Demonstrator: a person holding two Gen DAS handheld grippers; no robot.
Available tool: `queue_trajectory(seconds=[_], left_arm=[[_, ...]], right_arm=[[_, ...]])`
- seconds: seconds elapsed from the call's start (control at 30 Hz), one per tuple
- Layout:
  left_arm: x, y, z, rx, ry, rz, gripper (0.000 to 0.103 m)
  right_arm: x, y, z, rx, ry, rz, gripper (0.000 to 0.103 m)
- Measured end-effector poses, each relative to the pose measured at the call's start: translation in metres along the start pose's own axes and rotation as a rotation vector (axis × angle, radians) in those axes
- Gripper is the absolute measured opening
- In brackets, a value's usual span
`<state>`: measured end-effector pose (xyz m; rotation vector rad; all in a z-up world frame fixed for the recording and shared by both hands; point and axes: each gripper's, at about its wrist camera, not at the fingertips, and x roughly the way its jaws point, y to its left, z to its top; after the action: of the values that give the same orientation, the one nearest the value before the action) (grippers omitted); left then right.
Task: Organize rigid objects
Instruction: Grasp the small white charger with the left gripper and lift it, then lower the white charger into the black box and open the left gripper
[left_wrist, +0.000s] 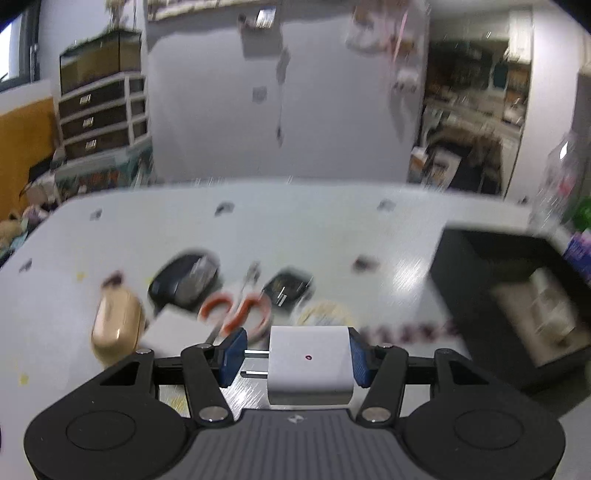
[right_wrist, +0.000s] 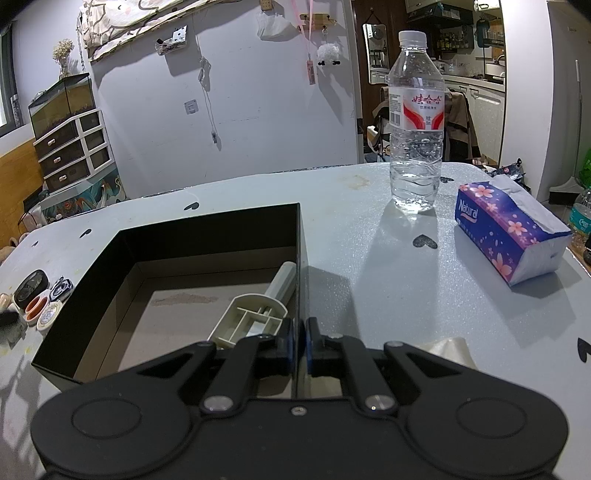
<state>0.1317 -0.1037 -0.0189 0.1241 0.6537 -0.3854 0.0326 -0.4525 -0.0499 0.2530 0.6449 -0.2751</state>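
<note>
My left gripper is shut on a white plug charger. Its metal prongs point left against the left blue pad, and the right pad presses on its body. It hangs above the table, in front of a blurred cluster: orange-handled scissors, a gold case, a black round case, a small black square item and a tape roll. My right gripper is shut on the right wall of the open black box. A white plastic piece lies inside the box.
A water bottle and a purple tissue pack stand on the table right of the box. The black box sits to the right in the left wrist view. A white card lies by the scissors. Drawers and a wall stand behind the table.
</note>
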Motion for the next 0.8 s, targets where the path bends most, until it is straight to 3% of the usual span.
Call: queue_trajectory(seconds=[0.13, 0.3, 0.53, 0.8], left_arm=[[-0.022, -0.030, 0.020, 0.035, -0.086, -0.092, 0.057], [-0.021, -0.073, 0.044, 0.062, -0.115, -0.199, 0.057], [0.027, -0.142, 0.068, 0.097, 0.017, -0.282, 0.057], [0.092, -0.197, 0.074, 0.136, 0.174, -0.255, 0.057]], right_arm=[[0.000, 0.000, 0.000, 0.000, 0.000, 0.000, 0.007], [0.000, 0.000, 0.000, 0.000, 0.000, 0.001, 0.007], [0.000, 0.000, 0.000, 0.000, 0.000, 0.000, 0.007], [0.000, 0.000, 0.000, 0.000, 0.000, 0.000, 0.007]])
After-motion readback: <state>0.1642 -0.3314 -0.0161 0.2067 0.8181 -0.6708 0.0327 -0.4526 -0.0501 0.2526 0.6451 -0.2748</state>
